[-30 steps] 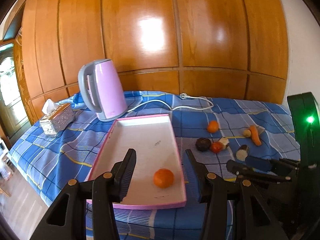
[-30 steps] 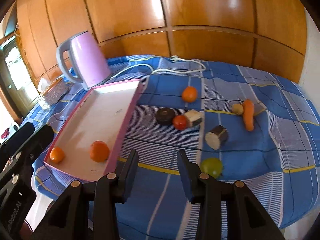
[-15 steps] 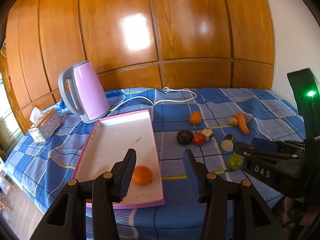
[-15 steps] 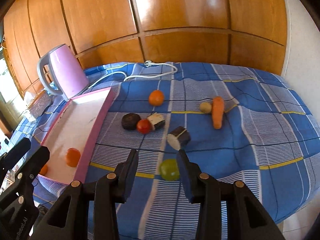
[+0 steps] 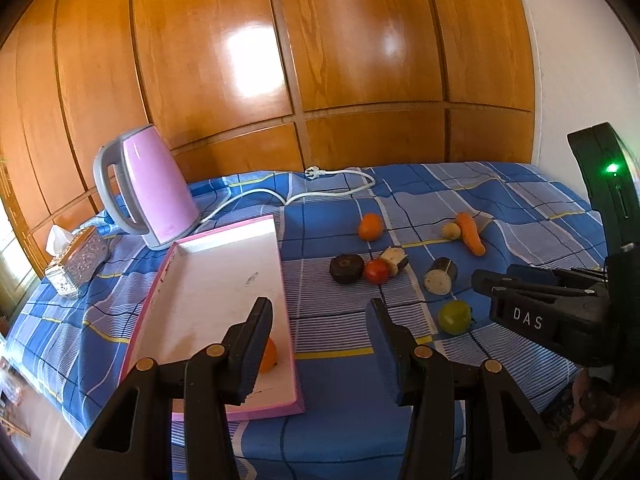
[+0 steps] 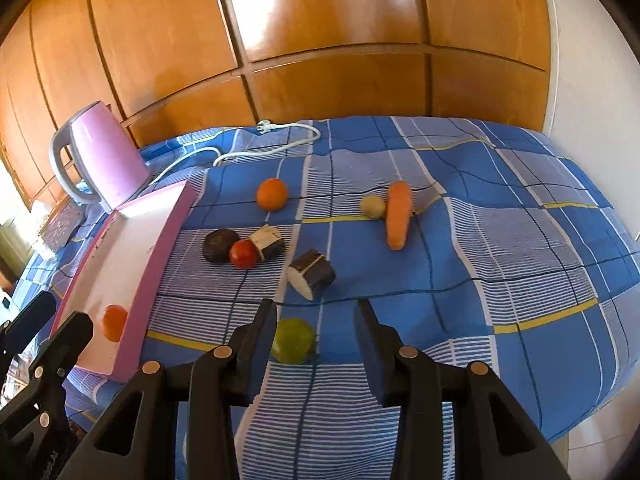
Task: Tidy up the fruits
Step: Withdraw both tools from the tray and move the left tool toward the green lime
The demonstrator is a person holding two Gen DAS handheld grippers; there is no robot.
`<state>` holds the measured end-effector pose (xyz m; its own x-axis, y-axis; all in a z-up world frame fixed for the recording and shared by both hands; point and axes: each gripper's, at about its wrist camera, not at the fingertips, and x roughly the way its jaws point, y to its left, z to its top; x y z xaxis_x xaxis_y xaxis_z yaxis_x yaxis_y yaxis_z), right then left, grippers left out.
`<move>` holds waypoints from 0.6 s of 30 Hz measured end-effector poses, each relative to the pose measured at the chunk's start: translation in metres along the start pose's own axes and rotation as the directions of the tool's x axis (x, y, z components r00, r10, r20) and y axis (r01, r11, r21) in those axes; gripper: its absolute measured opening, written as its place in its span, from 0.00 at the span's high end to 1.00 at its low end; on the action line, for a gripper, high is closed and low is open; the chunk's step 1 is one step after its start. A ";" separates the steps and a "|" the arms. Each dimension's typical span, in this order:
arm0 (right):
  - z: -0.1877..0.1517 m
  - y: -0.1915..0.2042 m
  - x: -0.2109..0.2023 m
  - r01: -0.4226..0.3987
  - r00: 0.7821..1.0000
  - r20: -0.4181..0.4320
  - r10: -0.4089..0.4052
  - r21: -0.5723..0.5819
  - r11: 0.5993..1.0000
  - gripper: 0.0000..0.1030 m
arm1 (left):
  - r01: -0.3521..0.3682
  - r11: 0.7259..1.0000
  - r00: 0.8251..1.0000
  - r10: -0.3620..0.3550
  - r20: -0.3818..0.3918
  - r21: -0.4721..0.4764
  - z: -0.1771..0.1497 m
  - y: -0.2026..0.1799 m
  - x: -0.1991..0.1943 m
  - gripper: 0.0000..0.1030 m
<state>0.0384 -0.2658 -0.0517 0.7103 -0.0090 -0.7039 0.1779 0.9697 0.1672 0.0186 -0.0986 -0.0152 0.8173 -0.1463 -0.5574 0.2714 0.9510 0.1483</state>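
We have made a start on sorting: the pink-rimmed tray [image 5: 224, 276] off to the left of our left gripper [image 5: 320, 336] holds one orange fruit [image 5: 267, 354] that we can see clearly, tucked just behind that gripper's left finger. There may be a second one nearer the tray's front edge, but the fingers block that corner, so we cannot tell.

Most of the work is still ahead. Out on the blue checked cloth [image 6: 500, 240] we count:
- one green fruit [image 6: 292, 340], lying just ahead of our right gripper [image 6: 316, 336] and close to its left finger
- one orange [image 6: 272, 194], far ahead and slightly left
- one red tomato [image 6: 243, 254], ahead to the left
- one dark round fruit [image 6: 219, 244] touching the tomato
- two dark-skinned cut pieces with pale faces [image 6: 311, 274], one just ahead, one beside the tomato
- one carrot [image 6: 398, 216] and one small pale round item [image 6: 373, 206] side by side, ahead to the right

Both grippers are empty, jaws standing apart with nothing between the pads. We judge the green fruit the next pick, since it is nearest our right gripper.

A pink kettle [image 5: 150, 192] stands beyond the tray.
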 end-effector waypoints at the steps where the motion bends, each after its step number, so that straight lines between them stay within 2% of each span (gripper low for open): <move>1: 0.000 -0.002 0.000 0.003 1.000 0.000 -0.003 0.004 1.000 0.61 | 0.001 1.000 1.000 -0.001 -0.001 0.002 0.000 -0.001 0.001 0.52; 9: 0.002 -0.017 0.006 0.029 1.000 -0.007 -0.029 0.039 0.999 0.61 | 0.051 0.999 0.997 -0.050 -0.058 0.001 -0.003 -0.007 0.019 0.52; 12: 0.001 -0.026 0.010 0.040 0.999 -0.017 -0.039 0.063 0.997 0.61 | 0.089 0.996 0.990 -0.092 -0.104 -0.027 -0.007 -0.008 0.031 0.52; 18: -0.001 -0.045 0.019 0.065 0.997 -0.038 -0.061 0.114 0.991 0.61 | 0.194 0.980 0.965 -0.200 -0.170 -0.049 -0.012 -0.020 0.053 0.52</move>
<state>0.0427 -0.3094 -0.0734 0.6714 -0.0588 -0.7387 0.3005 0.9328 0.1989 0.0509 -0.1219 -0.0576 0.6480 -0.2848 -0.7064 0.3995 0.9167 -0.0032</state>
